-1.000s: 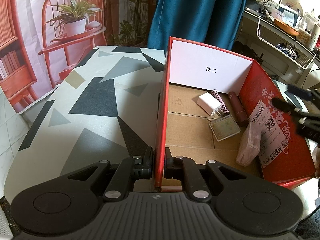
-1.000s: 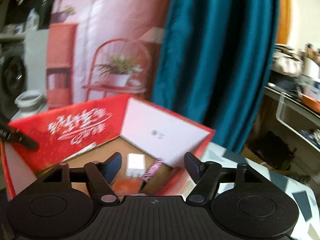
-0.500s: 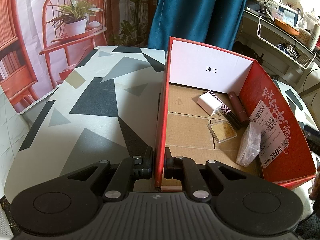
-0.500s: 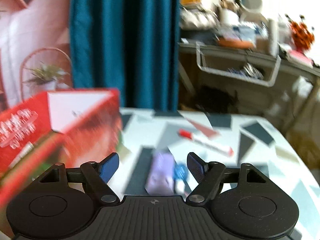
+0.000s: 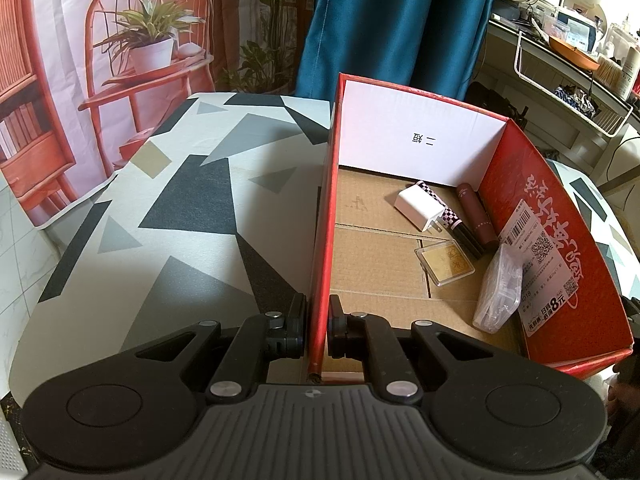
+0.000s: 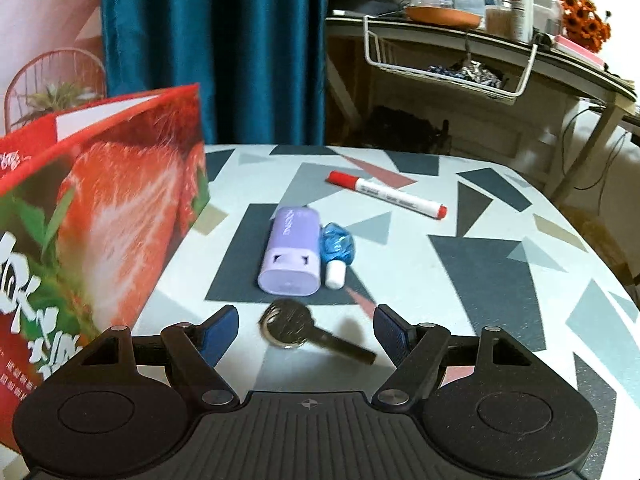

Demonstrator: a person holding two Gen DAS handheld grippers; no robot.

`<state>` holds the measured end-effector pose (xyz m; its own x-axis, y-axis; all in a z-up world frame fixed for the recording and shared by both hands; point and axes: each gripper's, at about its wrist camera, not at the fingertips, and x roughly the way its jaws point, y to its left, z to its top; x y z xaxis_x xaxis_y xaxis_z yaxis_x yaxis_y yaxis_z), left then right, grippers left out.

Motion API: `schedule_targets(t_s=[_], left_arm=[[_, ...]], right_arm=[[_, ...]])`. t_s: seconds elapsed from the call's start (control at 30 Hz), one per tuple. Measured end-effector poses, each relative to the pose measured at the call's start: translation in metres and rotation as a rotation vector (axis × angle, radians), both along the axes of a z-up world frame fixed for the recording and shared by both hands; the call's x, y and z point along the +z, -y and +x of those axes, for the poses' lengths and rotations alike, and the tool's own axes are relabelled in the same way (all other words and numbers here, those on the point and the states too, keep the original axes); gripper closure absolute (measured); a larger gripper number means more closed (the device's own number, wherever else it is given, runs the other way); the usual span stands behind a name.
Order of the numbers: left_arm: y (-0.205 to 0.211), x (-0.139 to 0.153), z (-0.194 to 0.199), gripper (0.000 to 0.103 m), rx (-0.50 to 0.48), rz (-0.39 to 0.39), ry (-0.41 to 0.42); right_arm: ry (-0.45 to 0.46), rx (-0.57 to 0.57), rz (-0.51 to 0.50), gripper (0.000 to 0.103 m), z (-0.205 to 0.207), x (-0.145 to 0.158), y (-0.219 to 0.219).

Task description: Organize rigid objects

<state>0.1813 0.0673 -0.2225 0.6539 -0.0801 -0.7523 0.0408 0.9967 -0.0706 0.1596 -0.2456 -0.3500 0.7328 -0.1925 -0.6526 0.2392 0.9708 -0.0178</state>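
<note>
My left gripper (image 5: 318, 330) is shut on the left wall of the red cardboard box (image 5: 322, 240). Inside the box lie a white charger (image 5: 418, 206), a checkered tube (image 5: 448, 216), a maroon tube (image 5: 478, 216), a clear case with a gold card (image 5: 446, 256) and a clear plastic packet (image 5: 500, 290). My right gripper (image 6: 306, 330) stands open just above the table, with a metal key (image 6: 294, 326) lying between its fingers, untouched. Beyond it lie a lilac case (image 6: 292, 256), a small blue-wrapped bottle (image 6: 336, 250) and a red-capped marker (image 6: 386, 196).
The red box (image 6: 100, 216) rises close on the left of the right gripper. The patterned table (image 6: 480, 264) ends at a rounded edge on the right. A cluttered shelf with a wire basket (image 6: 448, 64) stands behind, and a teal curtain (image 6: 216, 48) hangs at the back.
My right gripper swung away from the box opening to the right and came down over the table, so the key now lies between its open fingers. The left gripper kept its hold.
</note>
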Motion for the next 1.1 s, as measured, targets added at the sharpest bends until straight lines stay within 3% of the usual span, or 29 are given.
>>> schedule_targets(t_s=[0.37, 0.73, 1.1], left_arm=[[0.0, 0.0, 0.0, 0.091, -0.001, 0.001, 0.0], [-0.001, 0.0, 0.0, 0.091, -0.001, 0.003, -0.001], [-0.001, -0.001, 0.0, 0.091, -0.001, 0.004, -0.001]], right_arm=[[-0.027, -0.018, -0.008, 0.033, 0.006, 0.0, 0.001], [-0.035, 0.071, -0.041, 0.066, 0.011, -0.01, -0.002], [-0.019, 0.089, -0.086, 0.074, 0.007, -0.009, -0.011]])
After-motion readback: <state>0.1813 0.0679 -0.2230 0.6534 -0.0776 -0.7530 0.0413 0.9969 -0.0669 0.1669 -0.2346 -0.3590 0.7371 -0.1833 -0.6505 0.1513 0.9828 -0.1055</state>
